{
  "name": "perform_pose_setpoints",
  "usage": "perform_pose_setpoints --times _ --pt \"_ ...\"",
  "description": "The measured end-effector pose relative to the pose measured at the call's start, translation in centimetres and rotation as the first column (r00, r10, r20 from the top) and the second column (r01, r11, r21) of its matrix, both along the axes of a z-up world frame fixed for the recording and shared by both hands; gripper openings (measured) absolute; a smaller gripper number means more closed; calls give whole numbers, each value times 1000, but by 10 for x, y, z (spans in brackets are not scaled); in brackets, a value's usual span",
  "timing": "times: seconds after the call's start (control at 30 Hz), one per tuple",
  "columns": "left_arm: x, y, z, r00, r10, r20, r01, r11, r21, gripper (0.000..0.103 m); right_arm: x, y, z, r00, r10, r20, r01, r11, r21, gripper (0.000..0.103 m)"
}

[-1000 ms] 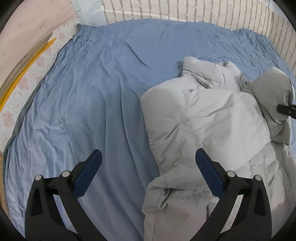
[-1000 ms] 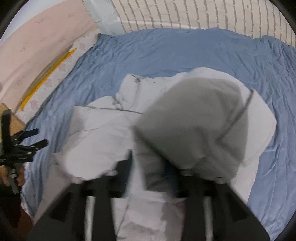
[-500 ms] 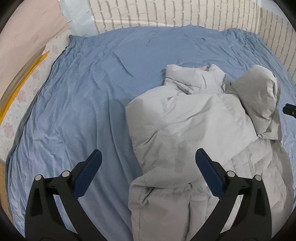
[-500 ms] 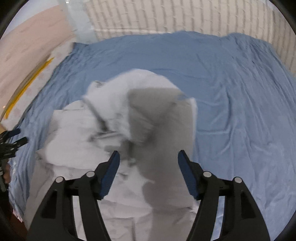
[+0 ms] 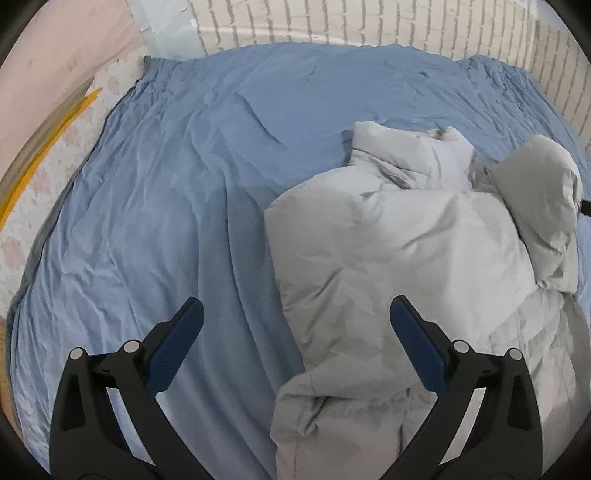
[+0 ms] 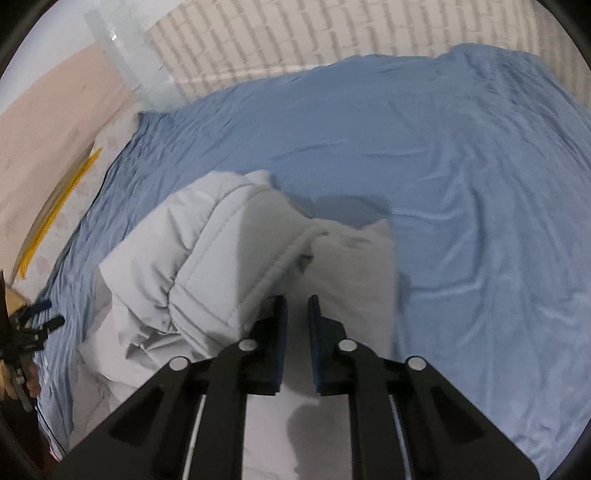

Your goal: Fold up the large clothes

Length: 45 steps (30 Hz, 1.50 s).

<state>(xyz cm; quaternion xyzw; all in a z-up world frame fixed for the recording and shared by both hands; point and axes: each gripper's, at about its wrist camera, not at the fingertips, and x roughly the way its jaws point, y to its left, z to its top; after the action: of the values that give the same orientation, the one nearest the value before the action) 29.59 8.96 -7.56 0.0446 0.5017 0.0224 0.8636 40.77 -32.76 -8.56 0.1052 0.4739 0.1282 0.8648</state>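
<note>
A light grey puffer jacket lies crumpled on the blue bedsheet, with its darker grey hood folded over at the right. My left gripper is open and empty, above the jacket's left edge. In the right wrist view my right gripper has its jaws close together on the grey hood fabric of the jacket, with cloth between the pads. The left gripper also shows small at the left edge of that view.
A white brick wall runs along the far side of the bed. A floral mattress edge and a yellow strip lie at the left. The sheet spreads wide to the right of the jacket.
My right gripper was shut on the hood, opened half a second ago, and has now closed on the hood fabric again. The hood has settled lower. The left gripper stays open.
</note>
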Motion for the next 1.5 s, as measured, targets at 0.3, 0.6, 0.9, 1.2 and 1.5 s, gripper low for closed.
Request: perform_pose_setpoints --times 0.3,0.6,0.9,1.2,1.5 --pt "-5 18 0 1000 23 7 -23 1000 13 100 11 88 22 973 217 74 -221 973 59 10" --pt "-9 13 4 1000 10 3 -10 1000 -3 100 -4 91 24 977 209 42 -207 977 -58 13" --pt "3 -25 16 999 -53 -4 52 993 -108 100 -36 10 13 1000 4 21 1 964 -266 55" --pt "13 -72 35 995 -103 16 104 981 -166 100 -48 -17 -3 998 -68 14 69 950 -304 60" --pt "35 -95 24 995 -95 -22 88 976 -201 97 -51 -11 -10 997 -71 21 75 955 -288 60"
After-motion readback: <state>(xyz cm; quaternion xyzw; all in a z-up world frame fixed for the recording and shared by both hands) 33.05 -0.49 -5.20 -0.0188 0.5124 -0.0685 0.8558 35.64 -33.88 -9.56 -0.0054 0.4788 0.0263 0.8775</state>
